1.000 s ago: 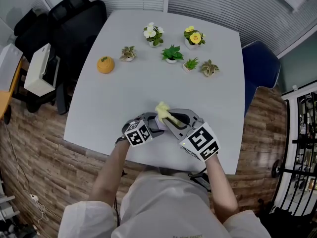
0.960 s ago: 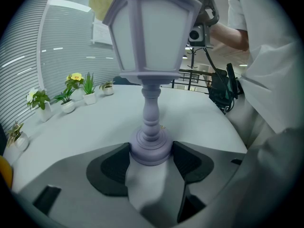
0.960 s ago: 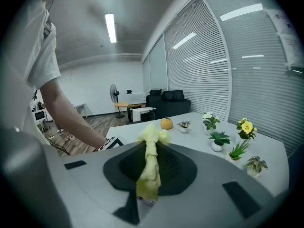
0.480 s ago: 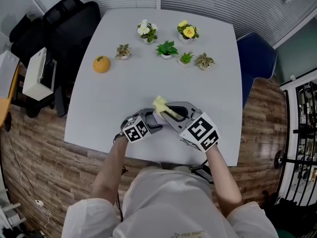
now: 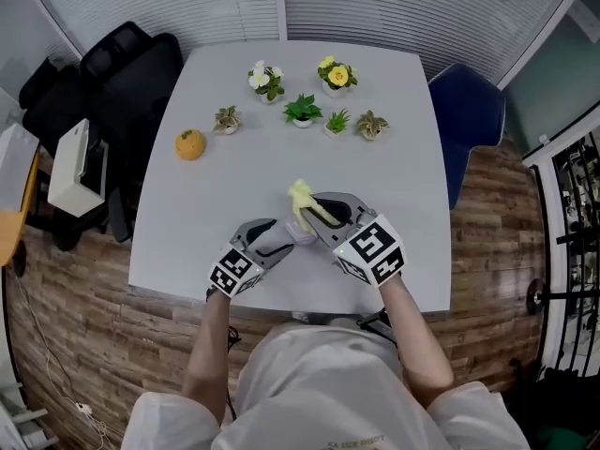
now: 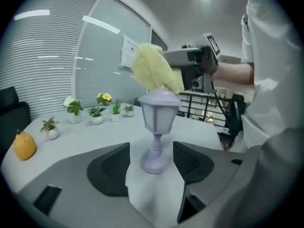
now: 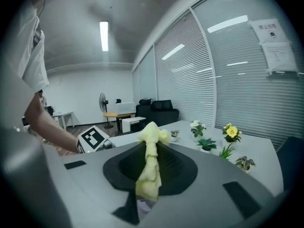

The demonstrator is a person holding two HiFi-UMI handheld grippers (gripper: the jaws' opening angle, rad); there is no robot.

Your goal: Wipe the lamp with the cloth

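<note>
Lamp: small pale lilac lantern-shaped lamp [image 6: 159,127] [image 5: 302,232], upright on its round foot on the white tabletop [image 5: 394,186], near the front edge and between the two grippers.
Cloth: crumpled pale yellow cloth [image 5: 305,201] [image 6: 152,70] [image 7: 149,167], bunched end touching the lamp's roof in the left gripper view, the rest running back as a twisted strip through the right jaws.
Left hand-held gripper [image 5: 284,237] [image 6: 152,156]: low at the tabletop, jaws spread, one dark pad on either side of the lamp's foot, a narrow gap showing at each side, nothing pinched.
Right hand-held gripper [image 5: 316,213] [image 7: 151,151] [image 6: 190,63]: jaws pressed together on the cloth, held over the lamp from the right, marker cube facing up in the head view.
Far side of tabletop: six small potted plants [image 5: 302,111] in white pots, loosely clustered, two with flowers, one white and one yellow.
Left of the plants: round orange pumpkin-shaped ornament [image 5: 189,144] [image 6: 23,145], well apart from the lamp.
Surroundings: black seat [image 5: 131,73] at the tabletop's far left corner, blue chair [image 5: 469,111] at its right side, wood-plank floor [image 5: 75,326] below.
</note>
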